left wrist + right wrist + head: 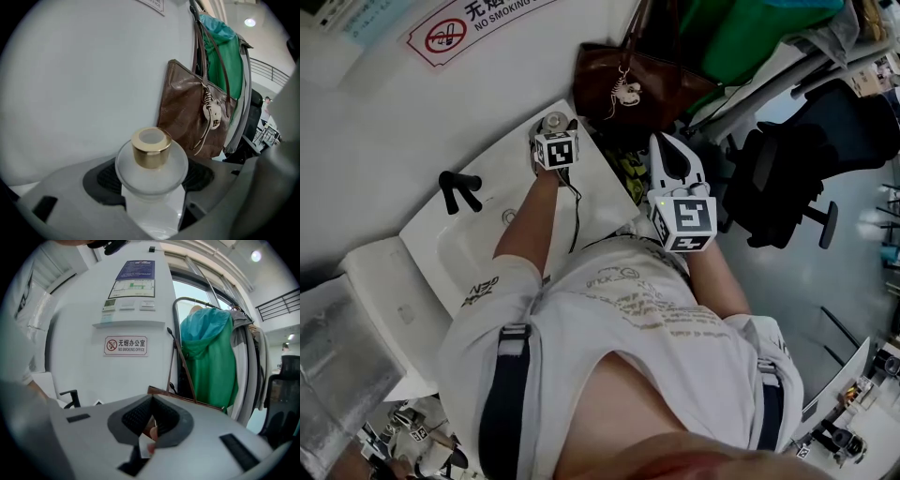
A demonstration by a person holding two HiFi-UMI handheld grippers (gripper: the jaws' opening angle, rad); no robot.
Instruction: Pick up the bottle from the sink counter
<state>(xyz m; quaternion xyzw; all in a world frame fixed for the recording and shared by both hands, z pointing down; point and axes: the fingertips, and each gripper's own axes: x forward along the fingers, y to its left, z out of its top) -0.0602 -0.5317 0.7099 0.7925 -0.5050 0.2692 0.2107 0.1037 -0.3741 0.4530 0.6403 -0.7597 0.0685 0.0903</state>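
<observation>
gripping the frosted glass bottle (151, 174) in the left gripper (150, 199), clamped on the body just under the shoulder and gold cap (150, 147), at the sink counter's (600, 192) corner, upper centre of the head view, near the brown handbag (187, 117). holding the right gripper (149, 427) clenched on nothing, right of centre. probably risking a slip on smooth glass, or tipping if lifted crooked.

Left gripper (553, 131) clamped — right gripper (673, 152) closed
</observation>
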